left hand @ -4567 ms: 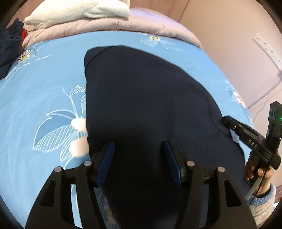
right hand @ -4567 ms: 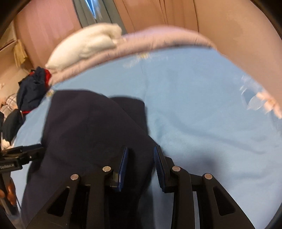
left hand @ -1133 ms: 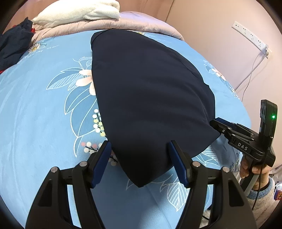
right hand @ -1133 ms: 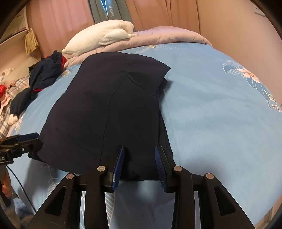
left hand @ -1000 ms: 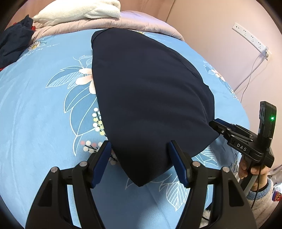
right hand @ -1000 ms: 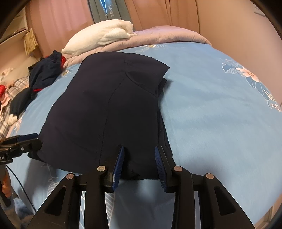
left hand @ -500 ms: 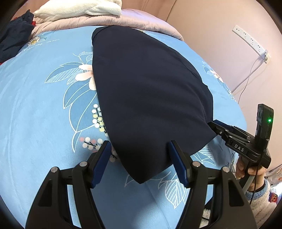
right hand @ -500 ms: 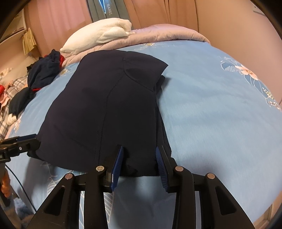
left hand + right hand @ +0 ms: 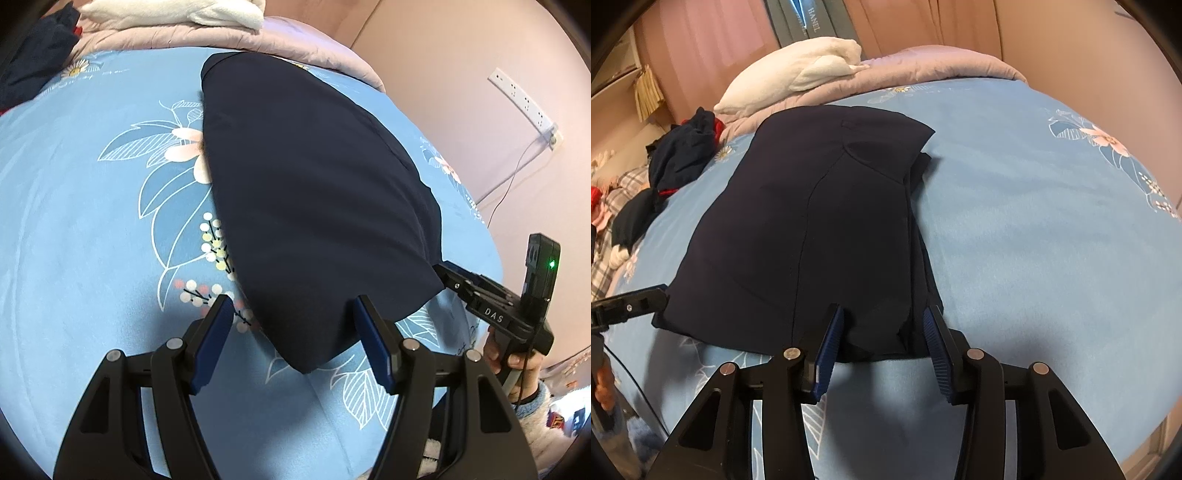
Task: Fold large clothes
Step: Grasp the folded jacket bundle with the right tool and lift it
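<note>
A dark navy garment point(image 9: 314, 192) lies folded flat on the blue flowered bedsheet point(image 9: 81, 236), its length running towards the head of the bed. My left gripper point(image 9: 293, 317) is open, hovering with the garment's near left corner between its wide-apart fingers, and the pads are clear of the cloth. My right gripper point(image 9: 882, 317) stands at the near right corner of the garment point(image 9: 820, 221). Its jaws are opening, with the hem between them and a gap at each pad. Each gripper shows in the other's view: the right gripper point(image 9: 476, 295) and the left gripper point(image 9: 631, 302).
A white pillow point(image 9: 798, 77) and a mauve quilt point(image 9: 923, 66) lie at the bed's head. A heap of dark and red clothes point(image 9: 683, 155) sits on the left. A wall with a power strip point(image 9: 521, 96) and its cable runs along the right. A hand point(image 9: 517, 365) in a fuzzy sleeve holds the right gripper.
Since several seconds ago both grippers have drawn back from over the garment to its near edge. In the last second the right jaws have widened; the left gripper has barely shifted.
</note>
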{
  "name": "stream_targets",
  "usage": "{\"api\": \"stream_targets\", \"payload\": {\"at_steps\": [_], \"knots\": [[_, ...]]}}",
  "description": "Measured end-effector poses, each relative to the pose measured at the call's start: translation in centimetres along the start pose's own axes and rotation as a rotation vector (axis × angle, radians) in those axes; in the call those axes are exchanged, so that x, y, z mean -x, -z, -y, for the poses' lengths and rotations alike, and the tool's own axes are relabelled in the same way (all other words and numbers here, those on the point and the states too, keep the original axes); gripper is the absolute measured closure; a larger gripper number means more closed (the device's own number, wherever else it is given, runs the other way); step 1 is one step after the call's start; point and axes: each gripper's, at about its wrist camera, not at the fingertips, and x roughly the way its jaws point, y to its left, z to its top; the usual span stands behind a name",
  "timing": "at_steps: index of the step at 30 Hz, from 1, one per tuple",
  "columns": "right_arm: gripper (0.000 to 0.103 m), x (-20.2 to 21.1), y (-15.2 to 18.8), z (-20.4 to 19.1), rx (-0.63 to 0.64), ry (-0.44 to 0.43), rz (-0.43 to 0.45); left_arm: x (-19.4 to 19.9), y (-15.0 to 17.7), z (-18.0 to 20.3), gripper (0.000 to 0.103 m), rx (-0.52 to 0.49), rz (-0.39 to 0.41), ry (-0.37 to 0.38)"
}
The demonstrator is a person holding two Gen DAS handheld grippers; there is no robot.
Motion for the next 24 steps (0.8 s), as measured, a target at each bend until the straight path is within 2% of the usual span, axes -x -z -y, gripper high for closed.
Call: {"api": "stream_targets", "payload": {"at_steps": [3, 5, 9, 11, 14, 17, 21, 24], "knots": [[0.052, 0.0, 0.1, 0.2, -0.004, -0.004, -0.019, 0.2, -0.1, -0.1, 0.036, 0.003, 0.006, 0.001], [0.040, 0.1, 0.3, 0.6, -0.020, 0.006, -0.023, 0.3, -0.2, -0.2, 0.036, 0.000, 0.012, 0.000], [0.038, 0.5, 0.6, 1.6, -0.072, -0.040, -0.039, 0.6, -0.7, -0.5, 0.036, 0.010, 0.019, -0.001], [0.031, 0.8, 0.8, 1.6, -0.062, -0.023, -0.051, 0.9, -1.1, -1.1, 0.035, 0.034, 0.031, 0.010], [0.029, 1.4, 1.0, 1.7, -0.037, -0.007, -0.059, 1.3, -1.6, -2.2, 0.029, 0.081, 0.054, 0.034], [0.029, 1.7, 1.1, 2.1, -0.044, -0.007, -0.062, 1.2, -2.3, -3.0, 0.029, 0.115, 0.059, 0.049], [0.029, 1.6, 0.6, 2.9, -0.110, -0.083, -0.043, 0.5, -3.3, -3.4, 0.029, 0.144, 0.045, 0.084], [0.029, 1.4, 0.3, 3.0, -0.136, -0.129, -0.040, 0.2, -3.9, -2.9, 0.028, 0.122, 0.053, 0.088]]}}
